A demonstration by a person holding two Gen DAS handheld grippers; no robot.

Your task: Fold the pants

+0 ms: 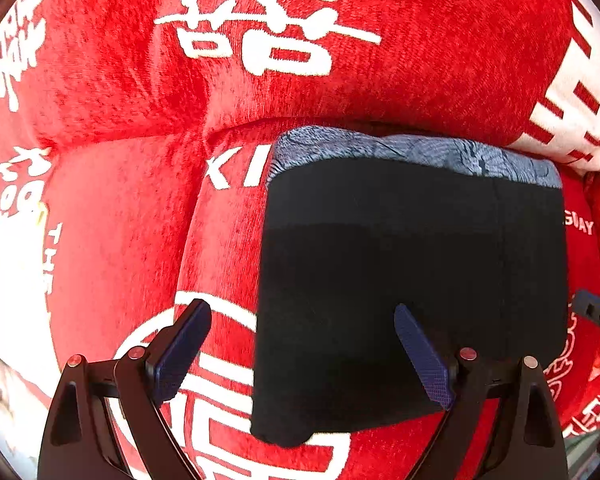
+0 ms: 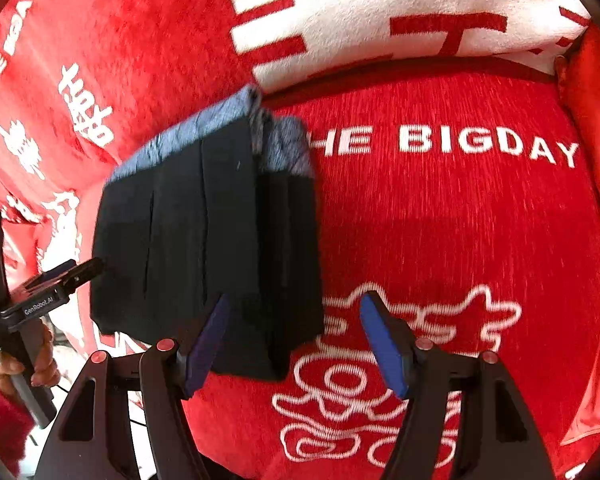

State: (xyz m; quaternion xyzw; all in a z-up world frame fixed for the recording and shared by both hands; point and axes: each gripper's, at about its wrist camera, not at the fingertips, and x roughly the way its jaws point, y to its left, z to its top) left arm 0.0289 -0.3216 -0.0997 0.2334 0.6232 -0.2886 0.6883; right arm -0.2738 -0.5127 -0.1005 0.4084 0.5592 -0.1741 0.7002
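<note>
The pants (image 1: 412,280) are black with a blue-grey waistband (image 1: 412,150) and lie folded into a compact rectangle on a red sofa seat. In the left wrist view my left gripper (image 1: 300,320) is open, its jaws straddling the rectangle's left edge just above it. In the right wrist view the pants (image 2: 204,232) lie left of centre, stacked in layers. My right gripper (image 2: 294,308) is open over their right near corner. The left gripper (image 2: 60,280) shows there at the pants' left side, held by a hand. The right gripper's tip (image 1: 596,312) shows at the left view's right edge.
The red sofa cover (image 2: 440,220) carries white print reading "THE BIGDAY". A red back cushion (image 1: 260,60) and a white-and-red cushion (image 2: 400,12) stand behind the pants. A red armrest (image 2: 588,160) rises at the right.
</note>
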